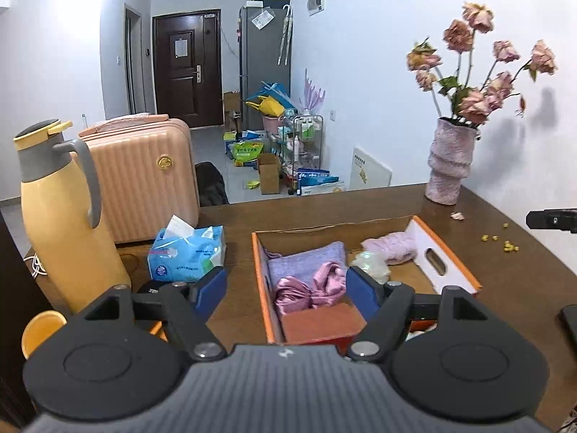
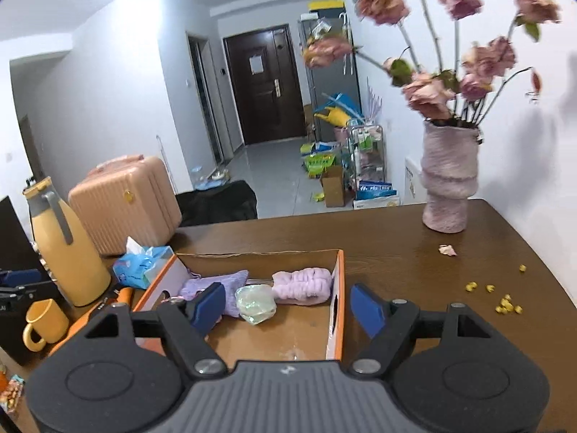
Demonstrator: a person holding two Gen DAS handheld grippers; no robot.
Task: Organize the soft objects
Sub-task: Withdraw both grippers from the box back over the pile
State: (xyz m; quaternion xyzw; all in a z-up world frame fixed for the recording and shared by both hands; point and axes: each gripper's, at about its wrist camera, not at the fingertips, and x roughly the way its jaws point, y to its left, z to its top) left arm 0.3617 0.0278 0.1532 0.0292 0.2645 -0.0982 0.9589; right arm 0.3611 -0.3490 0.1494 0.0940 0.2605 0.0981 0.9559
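- Both tools wait above the near end of the box: the left tongs (image 1: 285, 290) are spread wide with nothing between the blue pads, and the right tongs (image 2: 286, 306) are spread and empty too.
- Directly between the left pads lies a shiny pink satin bundle (image 1: 310, 288), resting in the cardboard box (image 1: 260, 270); it looks like the nearest candidate for a pinch.
- Just past it a folded purple towel (image 1: 306, 259) lies flat, likely laid that way to leave room.
- Ahead of the right tongs, inside the left pad, a crumpled clear bag (image 2: 256, 305) rests on the box floor, just beside the towel.
- Farther on, a fluffy lilac headband (image 2: 303, 285) lies against the box's right wall (image 2: 337, 288).
- Judging by this, most soft things are already gathered in the box, so the sorting seems well along.
- Left of the left tongs stand a tissue pack (image 1: 187, 252), a yellow flask (image 1: 61, 216) and a yellow mug (image 1: 39, 332), all outside the box.
- The brown wooden table (image 2: 396, 252) carries yellow crumbs (image 2: 505, 305) to the right of the right tongs, and one fallen petal (image 2: 447, 250).
- At the far right corner a pink vase (image 2: 449, 180) holds wilted roses.
- Beyond the table edge: a pink suitcase (image 1: 144, 176), a cluttered tiled floor, a grey fridge (image 1: 265, 65) and a dark door (image 1: 187, 68).
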